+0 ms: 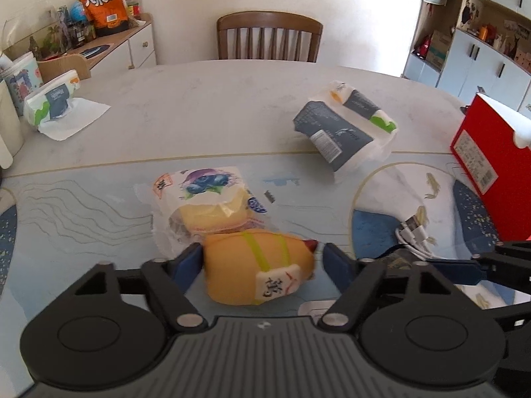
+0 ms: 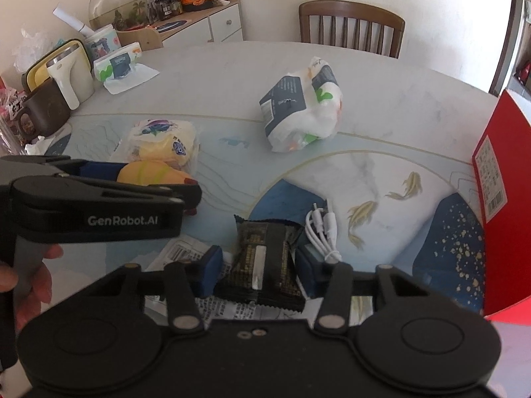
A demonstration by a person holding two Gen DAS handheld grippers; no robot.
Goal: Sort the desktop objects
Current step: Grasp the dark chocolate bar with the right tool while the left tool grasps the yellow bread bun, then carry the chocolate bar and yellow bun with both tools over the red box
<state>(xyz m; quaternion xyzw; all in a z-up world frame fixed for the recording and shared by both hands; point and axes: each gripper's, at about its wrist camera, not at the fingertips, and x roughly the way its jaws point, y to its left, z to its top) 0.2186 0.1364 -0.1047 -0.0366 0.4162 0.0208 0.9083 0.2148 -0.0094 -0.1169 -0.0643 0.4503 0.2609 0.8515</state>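
My left gripper is open around an orange plush toy with a mahjong-tile tag; its left pad touches the toy, the right pad stands a little apart. A blueberry bread packet lies just beyond it. My right gripper straddles a black snack packet lying on the mat, its blue pads close on both sides; I cannot tell whether they press it. A white coiled cable lies just right of the packet. A tissue pack lies farther back; it also shows in the right wrist view.
A red box stands at the right edge. A second tissue pack lies on paper at the far left. A kettle and mug stand at left. A wooden chair is behind the table. A printed wrapper lies under my right gripper.
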